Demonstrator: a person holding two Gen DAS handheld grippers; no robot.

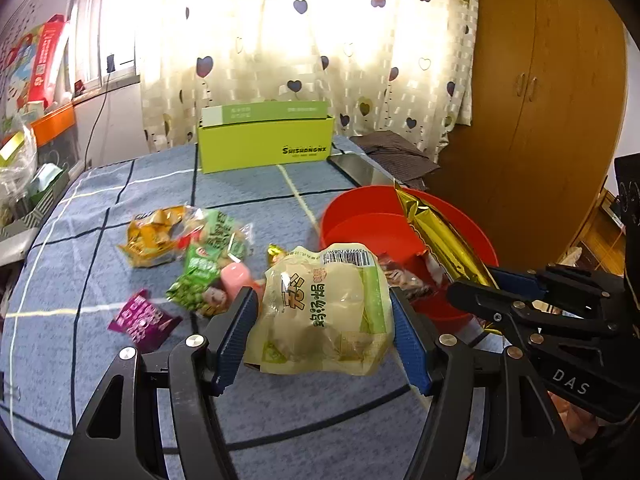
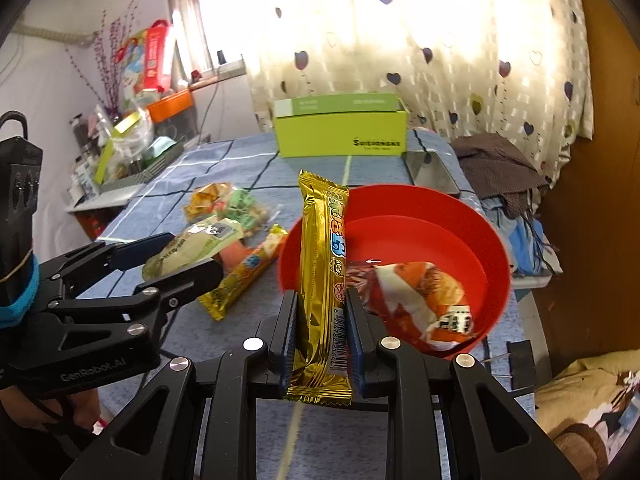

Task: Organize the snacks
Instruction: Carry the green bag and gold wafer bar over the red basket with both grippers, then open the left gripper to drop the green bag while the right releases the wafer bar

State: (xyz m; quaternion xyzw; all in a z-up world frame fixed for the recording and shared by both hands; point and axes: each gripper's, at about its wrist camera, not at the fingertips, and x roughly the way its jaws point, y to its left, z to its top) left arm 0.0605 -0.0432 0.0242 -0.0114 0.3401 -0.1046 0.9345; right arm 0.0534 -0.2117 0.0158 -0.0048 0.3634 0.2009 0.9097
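Note:
My left gripper (image 1: 322, 300) is shut on a pale green snack pouch (image 1: 324, 312) and holds it above the blue checked cloth, just left of the red bowl (image 1: 360, 216). My right gripper (image 2: 322, 300) is shut on a long gold snack bar (image 2: 322, 280), held upright at the near left rim of the red bowl (image 2: 452, 208). An orange and white packet (image 2: 424, 304) lies in the bowl. The right gripper with the gold bar (image 1: 440, 236) shows in the left wrist view. The left gripper (image 2: 176, 260) with its pouch (image 2: 188, 248) shows in the right wrist view.
Loose snacks lie on the cloth: an orange and green pile (image 1: 188, 232), a green pea bag (image 1: 196, 284), a purple packet (image 1: 142, 320), a yellow stick pack (image 2: 244, 276). A lime green box (image 1: 266, 140) and a phone (image 1: 360, 168) lie at the far edge.

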